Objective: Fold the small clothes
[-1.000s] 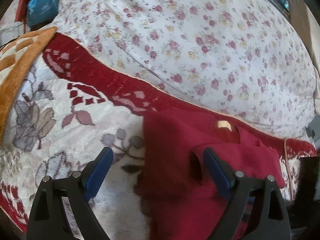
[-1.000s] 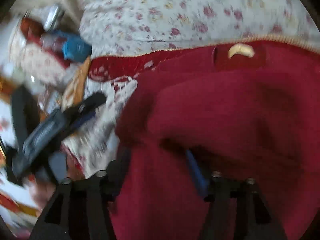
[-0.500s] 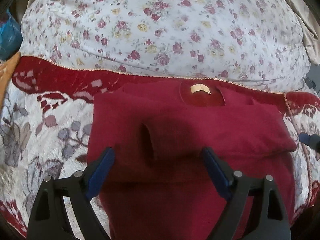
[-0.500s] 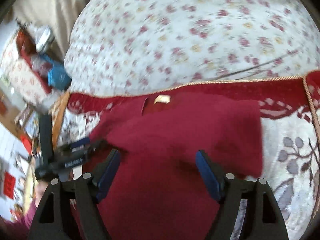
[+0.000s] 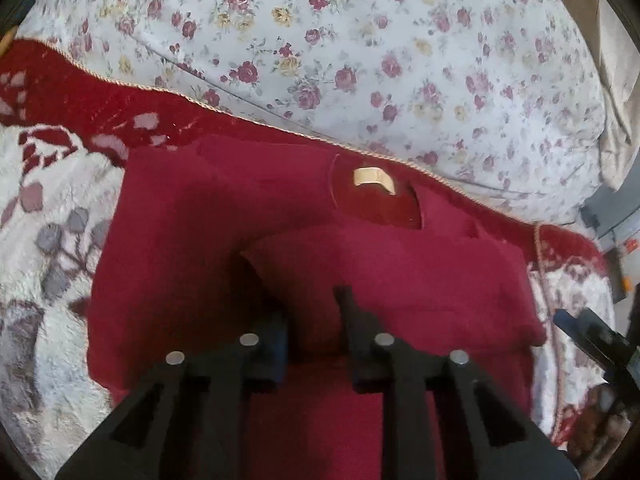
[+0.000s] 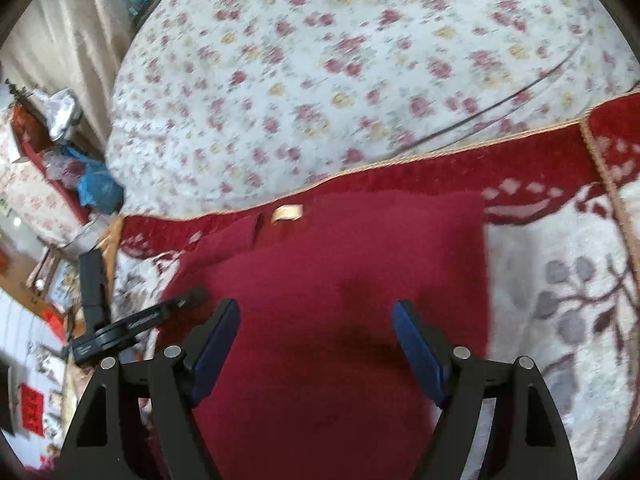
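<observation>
Left wrist view first: the left gripper point(image 5: 310, 312) is sitting with its jaws drawn close, pinching a raised fold of the red sweater point(image 5: 192, 240) between them. The sweater is lying spread on the red-and-cream patterned blanket point(image 5: 48, 248), reaching from under the claw away toward the floral pillow point(image 5: 340, 40), with its beige neck label point(image 5: 374, 178) facing up just short of the pillow. A layer of the cloth is lying doubled over on the pillow-facing stretch ahead of the fingers. At the right edge, the other gripper's blue pad is peeking in, off the sweater's side.

Now the right wrist view: the right gripper point(image 6: 316, 340) is hanging with its jaws spread wide, blue pads point(image 6: 416, 352) apart and gripping nothing. The sweater is lying directly beneath and between them, its label end again nearest the pillow. To the left, the left gripper is reaching onto the sweater's edge, on the side away from the pillow's seam.
</observation>
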Available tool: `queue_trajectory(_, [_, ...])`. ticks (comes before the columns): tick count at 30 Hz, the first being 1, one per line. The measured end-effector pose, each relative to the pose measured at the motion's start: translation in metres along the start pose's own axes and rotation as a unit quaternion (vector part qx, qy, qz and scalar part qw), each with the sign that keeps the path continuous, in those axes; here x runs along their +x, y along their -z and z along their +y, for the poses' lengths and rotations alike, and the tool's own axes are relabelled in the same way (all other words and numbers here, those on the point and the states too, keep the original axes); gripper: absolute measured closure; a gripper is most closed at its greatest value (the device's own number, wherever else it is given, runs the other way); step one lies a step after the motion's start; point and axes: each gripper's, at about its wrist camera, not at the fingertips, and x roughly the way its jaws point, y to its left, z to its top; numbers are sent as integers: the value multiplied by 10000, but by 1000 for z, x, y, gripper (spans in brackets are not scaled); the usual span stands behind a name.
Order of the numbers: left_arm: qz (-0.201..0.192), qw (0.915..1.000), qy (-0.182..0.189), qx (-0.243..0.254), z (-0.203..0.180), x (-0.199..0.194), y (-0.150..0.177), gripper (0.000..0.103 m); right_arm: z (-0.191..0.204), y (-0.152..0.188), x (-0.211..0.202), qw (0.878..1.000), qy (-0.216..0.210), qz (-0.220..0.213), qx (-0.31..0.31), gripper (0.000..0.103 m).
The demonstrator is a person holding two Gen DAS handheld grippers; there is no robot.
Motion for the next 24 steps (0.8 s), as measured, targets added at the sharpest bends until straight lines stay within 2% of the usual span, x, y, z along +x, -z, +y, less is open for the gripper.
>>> queue_trajectory(3, [-262, 9996, 73, 14, 1, -19, -4, 89, -22, -4, -5, 9984, 444, -59, 336, 20])
queue_trajectory(5, [-506, 9987, -91, 37, 5, -34, -7, 89, -36, -6, -5, 9967, 577, -46, 573, 20])
queue_trajectory(7, [-571, 9981, -238, -2, 13, -40, -8, 89, -46, -5, -2, 9950, 691, 22, 724, 20])
queue_trajectory(11, [-313, 9988, -341, -140, 23, -30, -6, 89, -55, -4, 16, 9934, 585, 275, 945, 20])
queue_trajectory(15, [-372, 9979, -526, 74, 17, -29, -4, 89, -54, 0, 41, 9934, 361, 488, 977, 20])
queue_trajectory(16, [-362, 9978, -558, 76, 18, -27, -4, 89, -52, 0, 47, 9942, 449, 538, 814, 36])
queue_trajectory(18, [-286, 9978, -592, 72, 20, -23, -2, 83, -45, 3, 53, 9946, 714, 601, 464, 77])
queue_trajectory(19, [-227, 9979, -600, 36, 22, -19, -2, 81, -43, 5, 50, 9945, 782, 572, 405, 78])
queue_trajectory(20, [-197, 9979, -609, -4, 24, -17, -1, 72, -41, 5, 48, 9941, 843, 583, 342, 78])
queue_trajectory(21, [-170, 9983, -560, -23, 25, -16, -1, 59, -39, 6, 44, 9934, 968, 567, 223, 78])
queue_trajectory(24, [-146, 9990, -427, 12, 22, -13, 0, 45, -41, 13, 39, 9891, 1358, 560, 54, 78])
